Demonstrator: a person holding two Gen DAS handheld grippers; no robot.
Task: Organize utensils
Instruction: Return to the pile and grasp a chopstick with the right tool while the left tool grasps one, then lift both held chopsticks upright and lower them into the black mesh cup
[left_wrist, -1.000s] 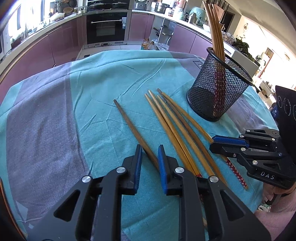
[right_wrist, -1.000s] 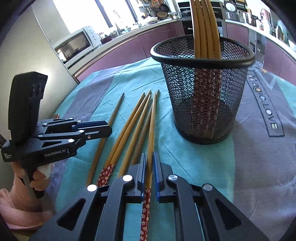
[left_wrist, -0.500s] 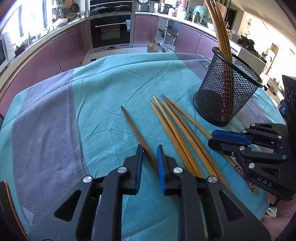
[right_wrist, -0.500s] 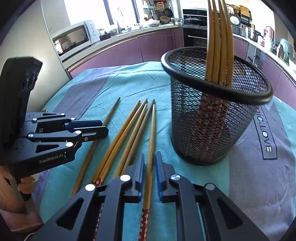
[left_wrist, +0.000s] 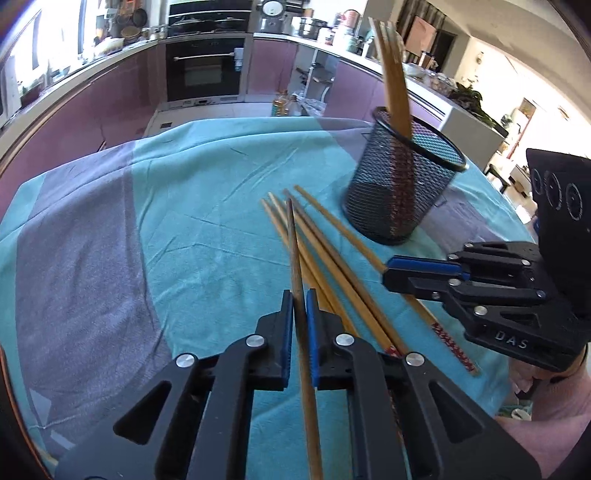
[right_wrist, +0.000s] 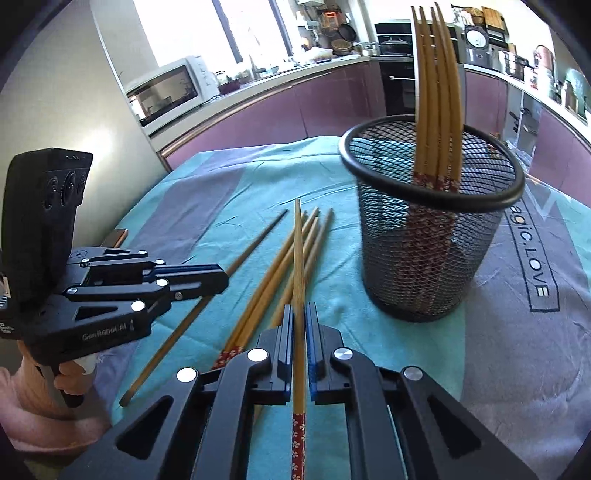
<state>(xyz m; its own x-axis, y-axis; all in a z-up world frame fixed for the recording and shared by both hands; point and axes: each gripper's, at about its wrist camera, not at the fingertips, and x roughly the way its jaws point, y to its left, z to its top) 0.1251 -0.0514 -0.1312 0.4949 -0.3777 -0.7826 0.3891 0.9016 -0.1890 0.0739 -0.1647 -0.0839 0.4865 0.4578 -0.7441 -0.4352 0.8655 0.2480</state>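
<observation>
1. Chopsticks are the work here: each gripper has one pinched and needs to carry it to the black mesh holder (right_wrist: 430, 236), where several chopsticks (right_wrist: 437, 99) already stand.
2. The left gripper (left_wrist: 300, 325) has its jaws closing to almost nothing on the dark plain chopstick (left_wrist: 295, 258), which runs straight out between the blue pads, its tip raised over the others on the cloth.
3. The right gripper (right_wrist: 300, 328) is clamped tight on a lighter chopstick with a red flowered handle (right_wrist: 298, 258); the patterned end trails back under the gripper.
4. Four or so loose chopsticks (right_wrist: 288, 266) lie fanned on the teal tablecloth (right_wrist: 229, 192), just beside the holder's base.
5. To do the step well, I would lift each stick clear of the fan before swinging it, so the trailing end does not drag its neighbours.
6. Bring one gripper over the rim at a time; the two tools sit near each other and the long sticks could cross.
7. Tip the stick near upright over the opening before letting go, as a slanted drop may catch the rim or nudge the light holder.
8. Both grippers point steeply down and forward at the table, side by side, each held from behind by a hand (right_wrist: 74, 373) in a pink sleeve.
</observation>
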